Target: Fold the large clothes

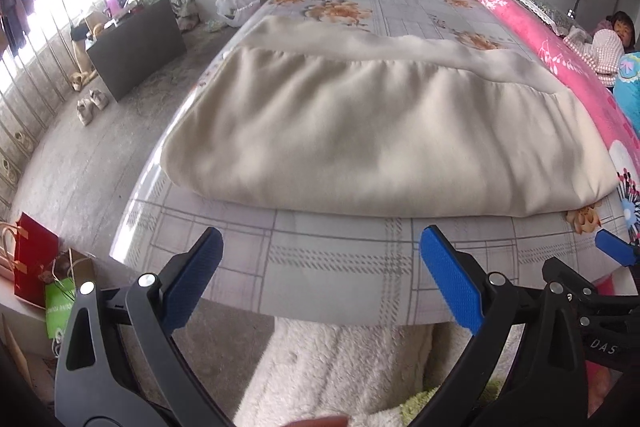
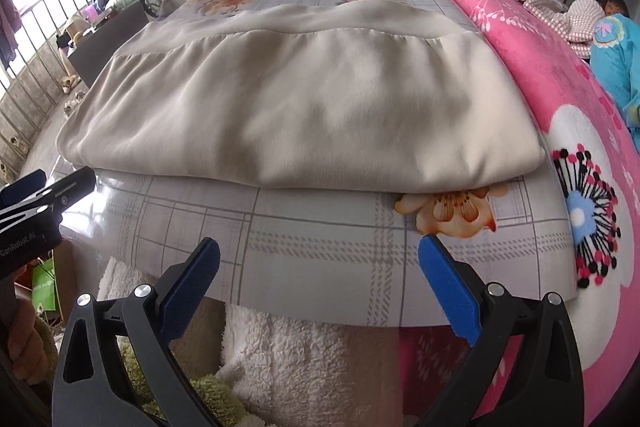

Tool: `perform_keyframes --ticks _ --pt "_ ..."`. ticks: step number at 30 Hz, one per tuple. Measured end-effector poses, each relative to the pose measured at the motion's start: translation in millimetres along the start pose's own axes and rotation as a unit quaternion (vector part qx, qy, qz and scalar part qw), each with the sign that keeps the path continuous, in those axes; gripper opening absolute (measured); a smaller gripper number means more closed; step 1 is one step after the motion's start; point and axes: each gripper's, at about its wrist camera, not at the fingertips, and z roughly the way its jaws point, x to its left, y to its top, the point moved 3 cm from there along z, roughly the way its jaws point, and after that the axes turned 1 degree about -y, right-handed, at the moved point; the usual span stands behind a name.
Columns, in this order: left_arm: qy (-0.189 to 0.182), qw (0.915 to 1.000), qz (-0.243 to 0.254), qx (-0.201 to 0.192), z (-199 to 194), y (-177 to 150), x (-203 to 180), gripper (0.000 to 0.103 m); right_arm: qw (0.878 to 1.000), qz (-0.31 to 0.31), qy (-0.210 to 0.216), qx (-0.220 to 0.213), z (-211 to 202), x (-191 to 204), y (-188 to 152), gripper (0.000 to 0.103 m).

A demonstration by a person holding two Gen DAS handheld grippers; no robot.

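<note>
Cream garment (image 1: pixel 360 131) is folded on the bed (image 1: pixel 320 267) straight ahead of both tools w/ its long side running left-right, my left gripper (image 1: pixel 320 279) and right gripper (image 2: pixel 320 283) both spread wide, holding nothing, just short of its near fold, roughly equally near imo.

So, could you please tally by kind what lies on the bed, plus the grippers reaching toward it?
Folded cream garment: 1
Pink floral blanket: 1
Grippers, both open and empty, left gripper, right gripper: 2
Total: 4
</note>
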Motion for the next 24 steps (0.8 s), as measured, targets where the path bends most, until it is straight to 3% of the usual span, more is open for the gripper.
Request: perform_keyframes --ticks 9,24 --pt "-0.011 0.9997 0.002 0.024 5.0 -9.6 -7.1 0.096 1.000 0.002 -0.010 -0.008 -5.9 -3.9 0.8 0.097" --pt "-0.013 0.9997 0.004 0.018 2.0 -8.5 -8.7 0.096 1.000 0.004 -0.016 -0.007 -5.0 -6.2 1.9 0.097"
